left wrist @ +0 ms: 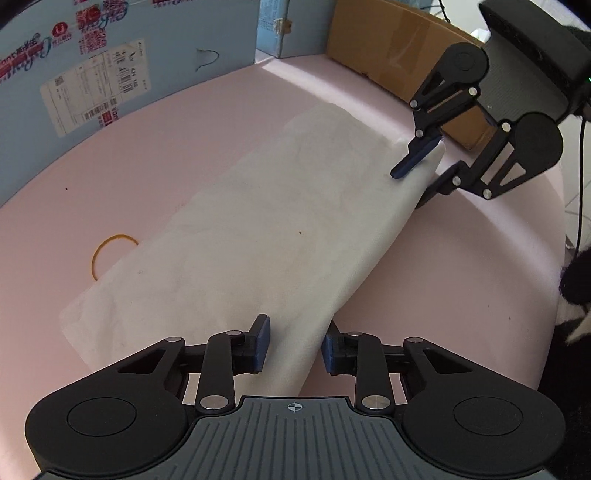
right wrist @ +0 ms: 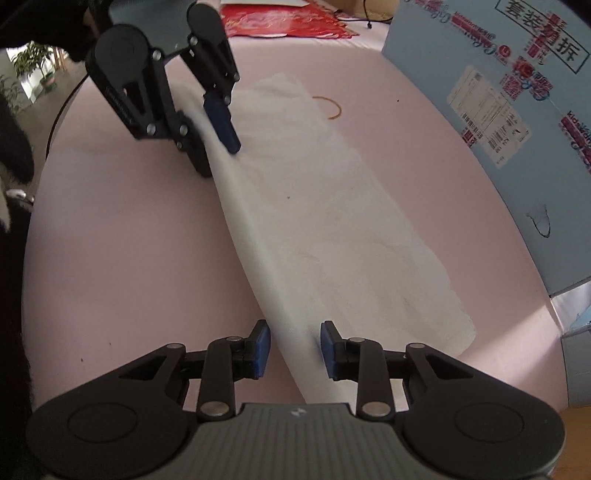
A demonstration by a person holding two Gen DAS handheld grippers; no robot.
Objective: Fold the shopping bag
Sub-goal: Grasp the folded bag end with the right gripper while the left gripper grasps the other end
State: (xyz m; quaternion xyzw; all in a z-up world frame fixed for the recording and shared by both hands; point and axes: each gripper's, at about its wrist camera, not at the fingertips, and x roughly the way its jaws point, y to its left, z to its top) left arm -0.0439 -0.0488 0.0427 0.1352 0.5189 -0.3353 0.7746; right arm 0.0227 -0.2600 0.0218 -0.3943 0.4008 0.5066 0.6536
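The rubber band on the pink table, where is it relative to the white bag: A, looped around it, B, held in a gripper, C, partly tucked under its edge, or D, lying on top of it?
C: only an arc of the rubber band shows, vanishing under the white bag's edge.

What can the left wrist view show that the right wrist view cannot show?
Only the left wrist view shows the brown cardboard box behind the right gripper.

Only the right wrist view shows the red printed sheet at the far edge, and potted plants beyond the table.

Both show the white bag lying long and flat on the pink table, the rubber band partly under its edge, the blue carton, and each gripper open around the bag's near edge, including the left gripper.
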